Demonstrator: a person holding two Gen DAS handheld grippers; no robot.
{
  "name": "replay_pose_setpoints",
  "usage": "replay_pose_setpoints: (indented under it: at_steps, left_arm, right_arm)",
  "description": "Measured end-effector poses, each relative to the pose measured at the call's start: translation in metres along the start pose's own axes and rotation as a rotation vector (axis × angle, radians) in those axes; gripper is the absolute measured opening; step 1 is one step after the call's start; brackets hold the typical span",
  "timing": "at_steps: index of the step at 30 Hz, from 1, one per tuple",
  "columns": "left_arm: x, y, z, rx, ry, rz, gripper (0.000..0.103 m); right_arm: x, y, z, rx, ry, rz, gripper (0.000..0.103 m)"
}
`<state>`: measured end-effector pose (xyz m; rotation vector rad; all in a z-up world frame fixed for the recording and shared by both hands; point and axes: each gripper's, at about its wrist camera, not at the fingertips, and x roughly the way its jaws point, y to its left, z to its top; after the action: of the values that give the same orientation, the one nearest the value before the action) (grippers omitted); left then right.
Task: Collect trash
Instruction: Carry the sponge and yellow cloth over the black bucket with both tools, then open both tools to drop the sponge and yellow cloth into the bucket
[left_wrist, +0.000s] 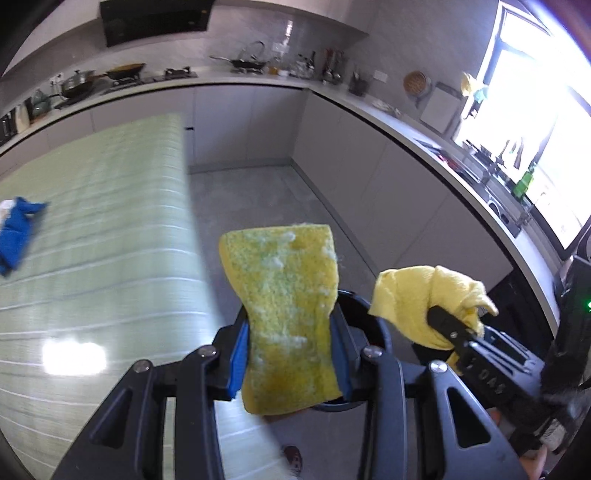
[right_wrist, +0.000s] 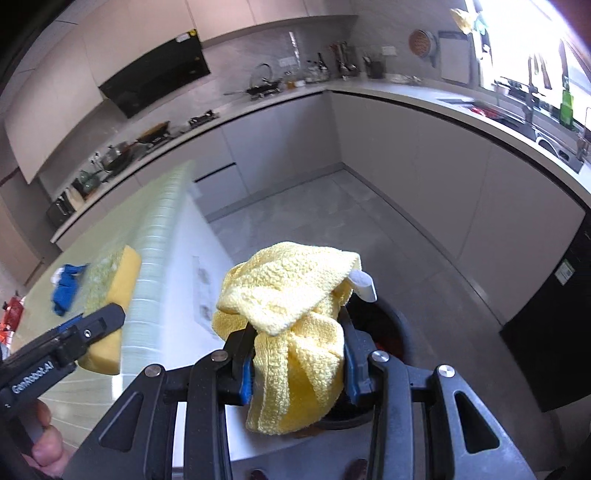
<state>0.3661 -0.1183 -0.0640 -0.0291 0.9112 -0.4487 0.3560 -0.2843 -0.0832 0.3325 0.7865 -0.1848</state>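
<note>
My left gripper (left_wrist: 290, 350) is shut on a yellow sponge with a green scouring face (left_wrist: 286, 317), held in the air past the table edge. My right gripper (right_wrist: 297, 354) is shut on a crumpled yellow cloth (right_wrist: 291, 299). Both hang above a dark round bin (right_wrist: 391, 332) on the floor; its rim (left_wrist: 360, 301) shows behind the sponge in the left wrist view. The cloth (left_wrist: 421, 299) and right gripper also show in the left wrist view; the sponge (right_wrist: 110, 291) and left gripper show in the right wrist view. A blue crumpled item (left_wrist: 16, 232) lies on the table.
The table with a green striped cloth (left_wrist: 103, 236) is to the left. Grey floor (right_wrist: 317, 221) lies ahead, ringed by white cabinets and a counter (left_wrist: 258, 79) with pans and utensils. A black appliance (right_wrist: 554, 332) stands at right. A white tag (right_wrist: 364, 282) sticks out beside the cloth.
</note>
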Motion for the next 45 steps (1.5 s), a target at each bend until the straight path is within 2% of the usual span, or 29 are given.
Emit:
replay_pose_setpoints:
  at_steps: [6,11,16,18,19,22,23,30,38,45]
  left_arm:
    - [0.051,-0.045,-0.006,0.017,0.083,0.023,0.040]
    - [0.088,-0.056,-0.018,-0.001,0.159,0.066,0.041]
    - [0.117,-0.054,-0.030,-0.036,0.215,0.127,0.045]
    - [0.123,-0.052,-0.033,-0.044,0.227,0.154,0.053]
    - [0.127,-0.051,-0.034,-0.060,0.235,0.160,0.054]
    - [0.135,-0.050,-0.036,-0.084,0.242,0.200,0.066]
    - [0.136,-0.048,-0.036,-0.089,0.245,0.214,0.071]
    - [0.120,-0.052,-0.026,-0.098,0.200,0.234,0.071]
    - [0.085,-0.062,-0.002,-0.071,0.153,0.192,0.071]
    - [0.033,-0.051,0.012,-0.054,0.093,0.125,0.071]
  right_arm:
    - [0.037,-0.055,-0.002,0.015,0.072,-0.019,0.039]
    - [0.068,-0.078,-0.007,0.007,0.122,-0.016,0.039]
    - [0.097,-0.083,-0.010,-0.029,0.156,-0.007,0.040]
    - [0.107,-0.083,-0.010,-0.041,0.165,-0.001,0.043]
    - [0.114,-0.082,-0.009,-0.056,0.177,0.010,0.043]
    - [0.128,-0.079,-0.006,-0.080,0.196,0.021,0.060]
    - [0.129,-0.081,-0.006,-0.080,0.198,0.025,0.062]
    - [0.119,-0.085,0.006,-0.060,0.158,0.029,0.063]
    - [0.091,-0.072,0.017,-0.063,0.123,0.006,0.063]
    - [0.062,-0.052,0.021,-0.049,0.092,-0.009,0.063]
